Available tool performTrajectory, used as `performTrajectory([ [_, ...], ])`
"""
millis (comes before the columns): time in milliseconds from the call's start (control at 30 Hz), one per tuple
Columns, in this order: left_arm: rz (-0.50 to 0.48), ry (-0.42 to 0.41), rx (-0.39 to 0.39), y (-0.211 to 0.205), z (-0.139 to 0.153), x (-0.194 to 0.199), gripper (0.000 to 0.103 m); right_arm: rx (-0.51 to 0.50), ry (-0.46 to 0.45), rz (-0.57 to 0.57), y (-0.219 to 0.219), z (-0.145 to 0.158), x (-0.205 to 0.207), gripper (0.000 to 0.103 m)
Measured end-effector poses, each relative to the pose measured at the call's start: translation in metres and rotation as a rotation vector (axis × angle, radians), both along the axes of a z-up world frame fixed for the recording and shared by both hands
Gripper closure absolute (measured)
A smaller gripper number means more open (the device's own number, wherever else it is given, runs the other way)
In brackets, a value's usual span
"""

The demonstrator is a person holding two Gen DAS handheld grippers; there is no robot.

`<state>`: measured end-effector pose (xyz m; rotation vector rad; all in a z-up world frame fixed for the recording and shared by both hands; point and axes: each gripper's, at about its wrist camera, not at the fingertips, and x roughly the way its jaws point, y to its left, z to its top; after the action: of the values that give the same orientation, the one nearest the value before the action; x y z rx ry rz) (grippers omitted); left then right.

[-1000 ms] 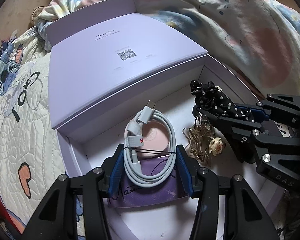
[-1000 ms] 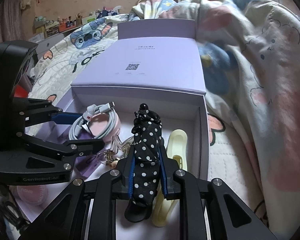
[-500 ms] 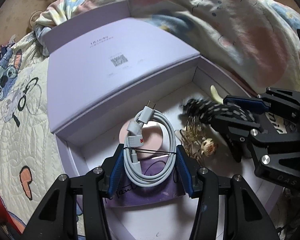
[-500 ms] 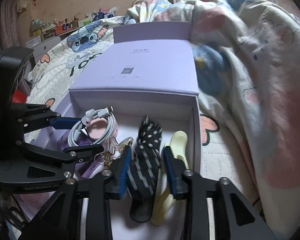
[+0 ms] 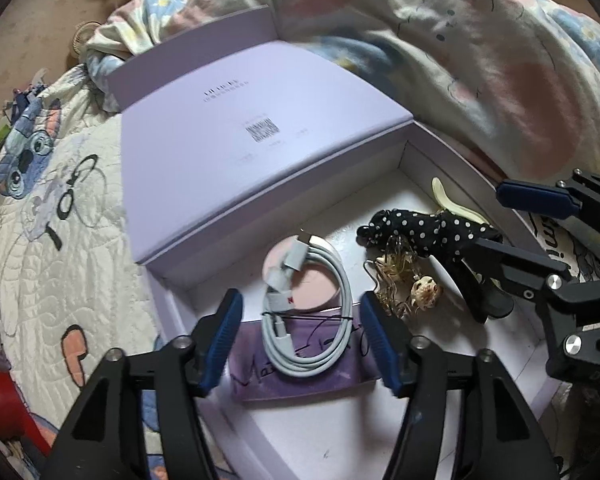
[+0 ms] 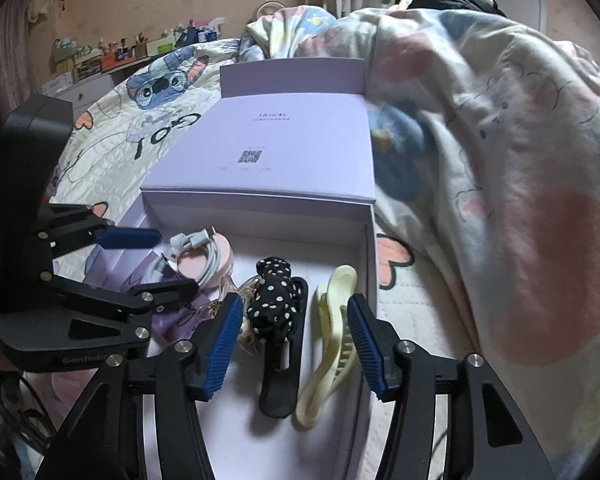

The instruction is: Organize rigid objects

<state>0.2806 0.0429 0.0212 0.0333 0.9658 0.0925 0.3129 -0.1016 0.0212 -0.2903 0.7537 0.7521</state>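
Right tongs (image 6: 294,344) opening, polka-dot clip (image 6: 278,320) released; left tongs (image 5: 300,340) opening.

Each hand-held gripper (image 5: 300,332) is black, with ribbed blue pads and silver screws

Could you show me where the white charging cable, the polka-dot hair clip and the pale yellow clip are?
white charging cable (image 5: 306,320): left wrist view, on the coiled loops.
polka-dot hair clip (image 6: 274,304): right wrist view, on its spotted fabric bow.
pale yellow clip (image 6: 332,332): right wrist view, on its curved plastic body.
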Motion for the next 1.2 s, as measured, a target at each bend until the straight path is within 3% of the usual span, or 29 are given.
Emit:
performTrajectory([
  [400,0.044,-0.061,-0.009,0.01,0.041,-0.031,0.035,0.02,-0.035,-0.022,-0.012,0.04,-0.027,0.045],
  [533,0.063,-0.092,-0.005,0.014,0.059,-0.048,0.033,0.038,-0.059,-0.02,-0.016,0.056,-0.041,0.036],
  [600,0.076,-0.111,0.0,0.015,0.068,-0.058,0.014,0.048,-0.071,-0.015,-0.018,0.065,-0.05,0.036],
  [667,0.085,-0.146,0.006,0.015,0.078,-0.069,0.002,0.054,-0.079,-0.015,-0.019,0.072,-0.057,0.034],
  [1200,0.099,-0.201,0.006,0.006,0.112,-0.142,0.002,0.08,-0.143,-0.033,-0.042,0.107,-0.121,0.02],
])
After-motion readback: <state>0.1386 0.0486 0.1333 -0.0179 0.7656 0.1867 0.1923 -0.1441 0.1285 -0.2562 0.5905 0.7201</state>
